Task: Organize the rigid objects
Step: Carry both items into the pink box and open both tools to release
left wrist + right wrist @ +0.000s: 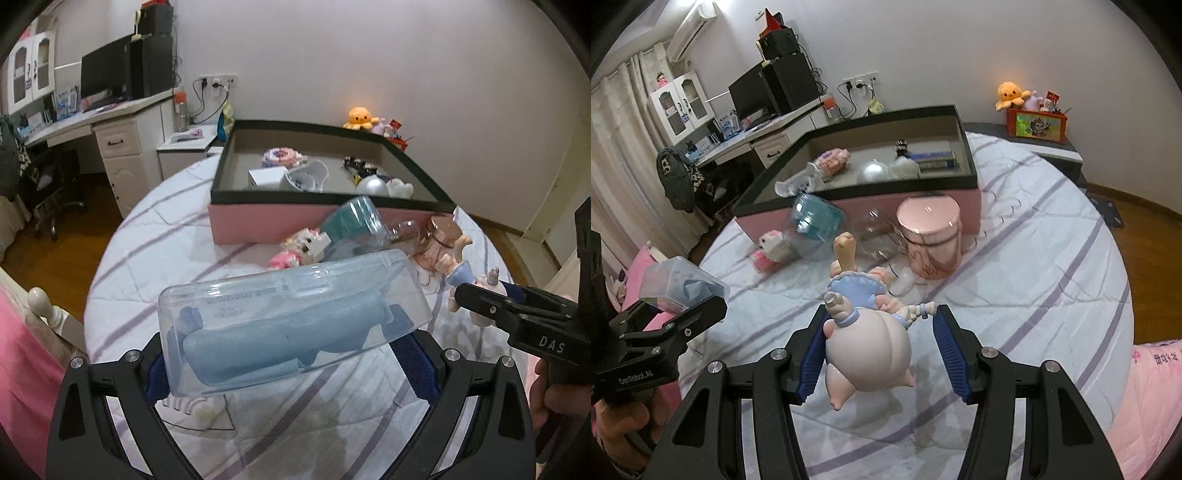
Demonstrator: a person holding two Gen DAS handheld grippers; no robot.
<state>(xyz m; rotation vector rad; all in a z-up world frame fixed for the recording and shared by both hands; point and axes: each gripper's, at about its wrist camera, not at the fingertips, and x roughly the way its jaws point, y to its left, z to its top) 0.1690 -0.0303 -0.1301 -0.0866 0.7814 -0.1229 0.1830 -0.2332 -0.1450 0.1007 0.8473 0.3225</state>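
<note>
**On the striped bedspread: two items lifted, others loose before the box**

Above the bed (155,229), near its front edge, both handheld grippers carry one item each.

- Left gripper (291,354): jaws set wide and closed on a clear plastic case (295,295) with a pale blue tube-shaped item inside. The case lies crosswise between the blue pads, tilted, clear of the bedspread. It also shows at the left edge of the right wrist view (681,284).
- Right gripper (877,354): jaws about half open, holding a pink-and-blue figurine (868,332). Its rounded pink body sits between the pads, one limb pointing up toward the box. The left pad touches the body; contact at the right pad cannot be made out clearly.
- Storage box (967,162), pink sides, dark rim, open top: stands on the bed beyond both grippers. Contents include a silver ball (873,171), a pink block model (833,160) and a white carton (267,177).
- Loose on the bedspread just in front of the box: a teal clear container (816,216), a pink-and-white block toy (772,249), a clear jar (875,236), and a pink cylindrical tin (929,236) standing upright.
- Background: orange plush octopus (1010,94) by the wall, desk (92,118) with monitor at left.
</note>
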